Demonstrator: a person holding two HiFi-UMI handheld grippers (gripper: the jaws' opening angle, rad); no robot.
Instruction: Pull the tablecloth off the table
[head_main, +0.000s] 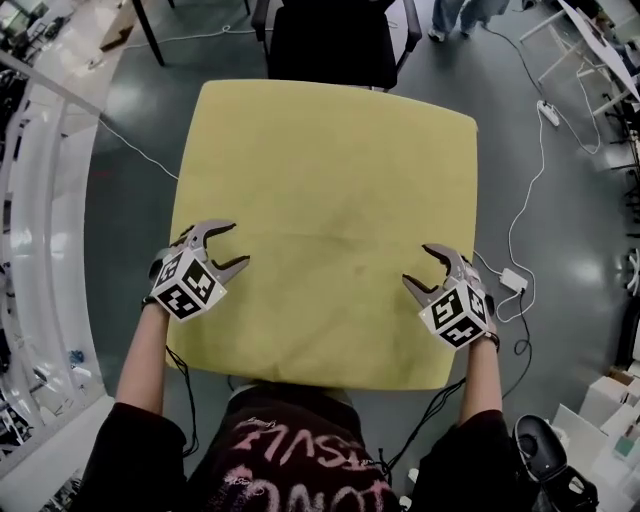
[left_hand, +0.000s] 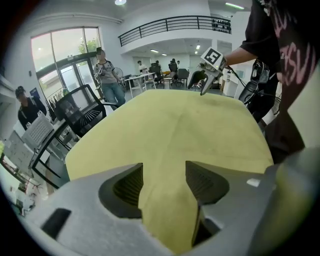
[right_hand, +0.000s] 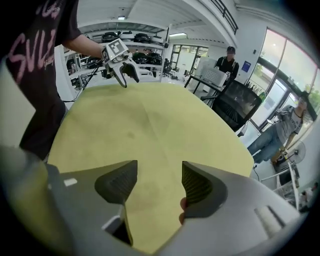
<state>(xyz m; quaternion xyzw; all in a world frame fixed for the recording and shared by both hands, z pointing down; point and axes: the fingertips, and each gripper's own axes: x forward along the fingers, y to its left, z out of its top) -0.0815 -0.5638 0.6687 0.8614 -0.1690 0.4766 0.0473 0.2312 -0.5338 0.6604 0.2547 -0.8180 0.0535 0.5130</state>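
Hanging over the yellow tablecloth (head_main: 330, 180), near edge: left gripper (head_main: 238, 245) at its left side, right gripper (head_main: 417, 264) at its right, jaws spread, pinching nothing.

Counted one yellow tablecloth (head_main: 330, 220) at centre frame. Tallied a left claw (head_main: 238, 245) at lower left and a right claw (head_main: 417, 264) at lower right: two. Also one black chair (head_main: 335, 40) at top, one white power strip (head_main: 549, 112) at upper right.

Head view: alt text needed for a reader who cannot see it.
A yellow tablecloth lies spread flat, seen from steeply above. The left gripper and right gripper are over its near part, jaws apart, gripping nothing. A black chair stands at the far side.
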